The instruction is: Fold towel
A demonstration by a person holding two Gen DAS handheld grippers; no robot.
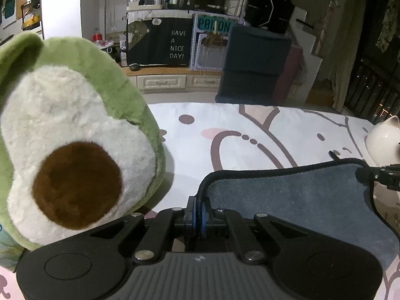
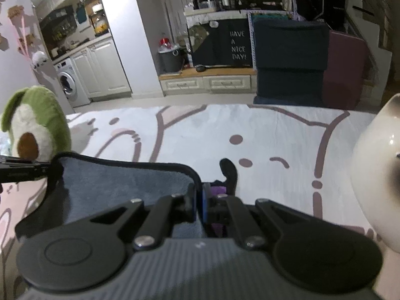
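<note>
- Lower centre of the left wrist view: left gripper (image 1: 199,212), fingers pinched tight on the black-piped edge of the grey towel (image 1: 295,195).
- Right gripper (image 2: 199,203) likewise clamped on the opposite corner, lower centre of its view.
- Towel stretched between both, lifted off the patterned bedcover (image 2: 200,130), probably to carry one edge over.
- Both grippers level, pointing forward.
- Avocado plush (image 1: 70,135) at left, white ceramic cat (image 2: 375,175) at right.

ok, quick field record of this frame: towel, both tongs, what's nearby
towel: grey-blue, dark trim, lifted edge stretched between both tongs
left tongs: shut on towel's left corner
right tongs: shut on towel's right corner
surface: white cover with pink cartoon print
avocado plush: upright, left of towel
white cat figure: right of towel
fold state: not yet folded over
</note>
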